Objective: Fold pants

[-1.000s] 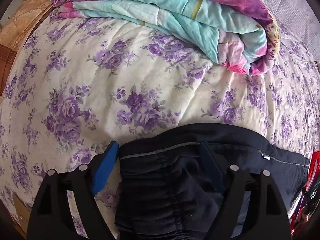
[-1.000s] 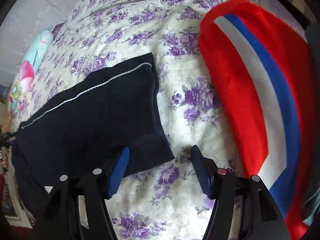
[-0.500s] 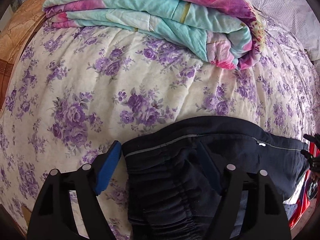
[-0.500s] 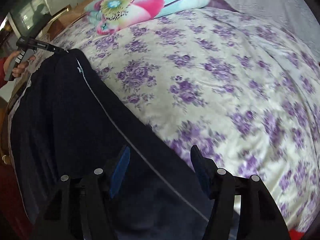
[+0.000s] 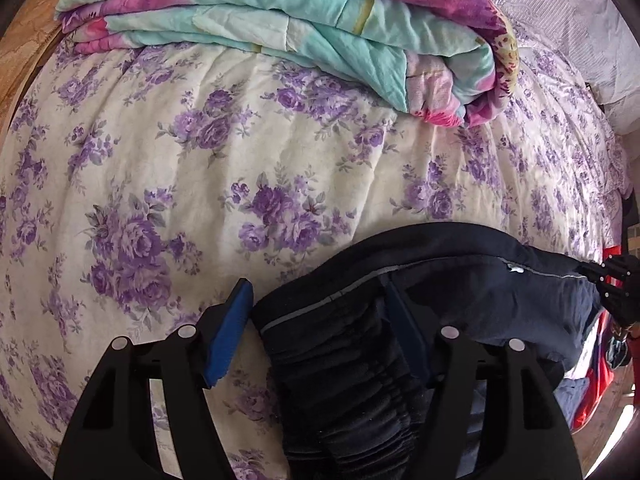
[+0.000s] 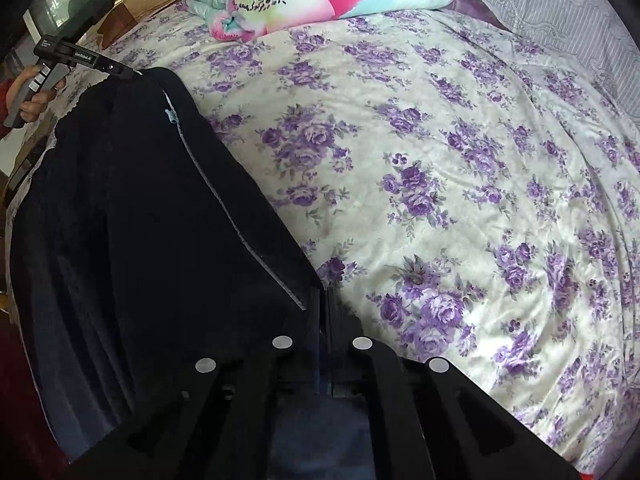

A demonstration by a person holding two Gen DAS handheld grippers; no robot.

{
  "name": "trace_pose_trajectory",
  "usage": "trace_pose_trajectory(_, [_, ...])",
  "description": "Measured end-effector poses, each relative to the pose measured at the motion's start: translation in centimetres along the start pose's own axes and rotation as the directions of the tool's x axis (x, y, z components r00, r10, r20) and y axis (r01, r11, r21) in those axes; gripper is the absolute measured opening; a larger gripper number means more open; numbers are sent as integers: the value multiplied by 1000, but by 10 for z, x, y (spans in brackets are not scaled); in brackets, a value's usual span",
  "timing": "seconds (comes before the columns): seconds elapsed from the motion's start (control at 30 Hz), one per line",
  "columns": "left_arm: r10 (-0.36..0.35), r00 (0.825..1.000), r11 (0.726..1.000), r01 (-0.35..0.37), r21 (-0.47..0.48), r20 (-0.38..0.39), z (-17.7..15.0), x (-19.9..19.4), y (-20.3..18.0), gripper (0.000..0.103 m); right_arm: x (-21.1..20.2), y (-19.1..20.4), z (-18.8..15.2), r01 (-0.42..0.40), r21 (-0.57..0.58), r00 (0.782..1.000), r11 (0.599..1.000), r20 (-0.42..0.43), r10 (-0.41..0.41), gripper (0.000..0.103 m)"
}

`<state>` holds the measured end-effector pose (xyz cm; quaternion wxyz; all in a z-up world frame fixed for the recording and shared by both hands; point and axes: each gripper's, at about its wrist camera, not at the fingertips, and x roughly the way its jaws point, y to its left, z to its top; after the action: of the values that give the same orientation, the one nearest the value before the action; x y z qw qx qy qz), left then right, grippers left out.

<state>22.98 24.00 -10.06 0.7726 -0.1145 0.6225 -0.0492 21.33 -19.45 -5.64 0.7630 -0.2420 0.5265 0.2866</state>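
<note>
right wrist cam: i'm pinching pants hem w/ right gripper; legs running away toward left gripper, spread wide round waistband.

Barely legible print on one gripper

The right wrist view shows a small line of white lettering on the side of the left gripper, along its black body, too small and blurred to read with any certainty. No other text, brand, number or sign is legible in either view.
</note>
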Motion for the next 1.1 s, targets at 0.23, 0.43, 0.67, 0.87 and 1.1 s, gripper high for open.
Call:
trace_pose_trajectory(0.23, [-41, 999, 998, 41, -37, 2, -6, 6, 6, 58, -17, -8, 1, 23, 22, 1000, 999, 14, -23, 2])
trace_pose_trajectory(0.43, [-55, 981, 998, 46, 52, 186, -14, -45, -24, 52, -51, -16, 7, 78, 52, 993, 996, 79, -82, 2])
trace_pose_trajectory(0.67, [-61, 948, 975, -9, 220, 313, -70, -108, -41, 53, -138, 60, -67, 64, 75, 980, 995, 185, -77, 2])
trace_pose_trajectory(0.87, [-71, 978, 985, 38, 169, 196, -172, -99, -4, 70, -107, 156, -162, -92, 177, 995, 980, 48, 85, 2])
trace_pose_trajectory(1.1, [-382, 915, 882, 403, -243, 130, -243, -75, 41, 68, -81, 170, -185, -135, 374, 991, 918, 73, 116, 6])
